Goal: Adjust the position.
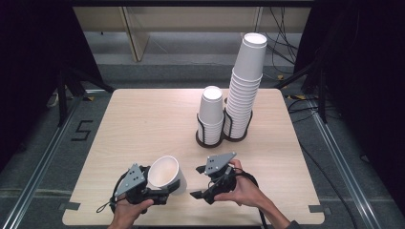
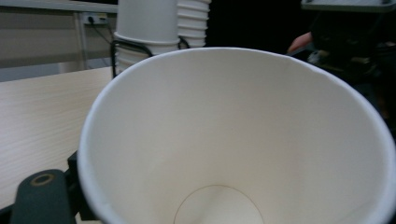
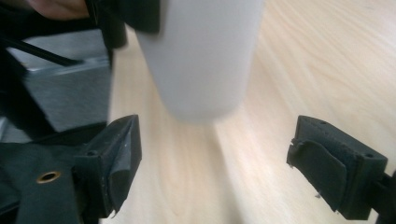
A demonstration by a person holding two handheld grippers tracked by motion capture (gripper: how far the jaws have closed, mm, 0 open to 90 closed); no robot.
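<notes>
Overhead and claw-mounted views of a two-handed cup-handling scene at a pale wooden worktop (image 1: 143,119).

Left claw (image 1: 165,188): held in the person's left hand (image 1: 126,212) at the near edge of the worktop, it pinches a single white paper cup (image 1: 165,174) by the wall. The cup lies tilted, its open mouth turned up and back toward the person and its base toward the right claw. In the left gripper view the cup's interior (image 2: 233,140) is seen from rim to base disc, with one black jaw beside the rim at lower left.

Right claw (image 1: 197,182): held in the person's right hand (image 1: 243,191), just to the right of the cup, with its tips pointing at the cup's base. Its jaws stand spread wide apart with nothing between them. In the right gripper view the cup's closed end (image 3: 203,60) sits ahead of the two black jaws and apart from them, above the worktop (image 3: 299,56).

Background: a short stack of cups (image 1: 211,114) and a tall stack of cups (image 1: 244,86), both mouth down, stand side by side in a black wire holder (image 1: 205,139) at the middle of the worktop's far half, well apart from both claws. Both stacks appear in the left gripper view beyond the held cup's rim.
</notes>
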